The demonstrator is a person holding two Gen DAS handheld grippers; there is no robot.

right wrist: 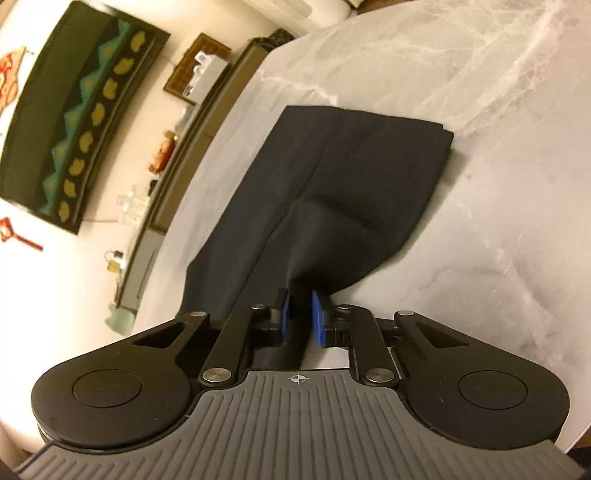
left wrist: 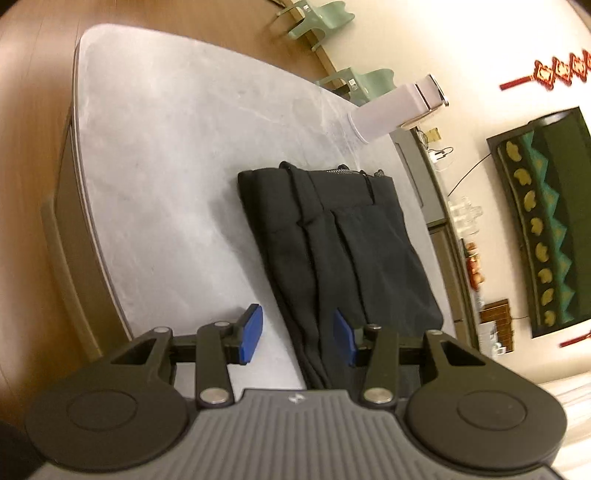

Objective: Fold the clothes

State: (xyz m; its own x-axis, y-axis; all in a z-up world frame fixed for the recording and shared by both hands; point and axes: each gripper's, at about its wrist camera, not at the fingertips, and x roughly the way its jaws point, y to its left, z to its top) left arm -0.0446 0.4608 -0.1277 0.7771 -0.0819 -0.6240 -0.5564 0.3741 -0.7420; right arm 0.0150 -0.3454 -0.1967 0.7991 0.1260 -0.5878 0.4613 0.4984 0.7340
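Centrally: one folded dark cotton garment (left wrist: 340, 236) flat on grey marble tabletop (left wrist: 166, 147), near far edge. Left gripper (left wrist: 297, 334) wide apart, straddling garment edge, gripping nothing. Right gripper (right wrist: 301, 315) pinching raised fabric fold.

There was one dark folded garment (left wrist: 340, 236) on one grey marble desk (left wrist: 166, 147), and one white container (left wrist: 391, 107) stood at the desk's far edge. Two pale green chairs (left wrist: 325, 18) stood beyond it. Two hand-held grippers were in view, the left hand-held gripper (left wrist: 297, 338) and the right hand-held gripper (right wrist: 301, 319).
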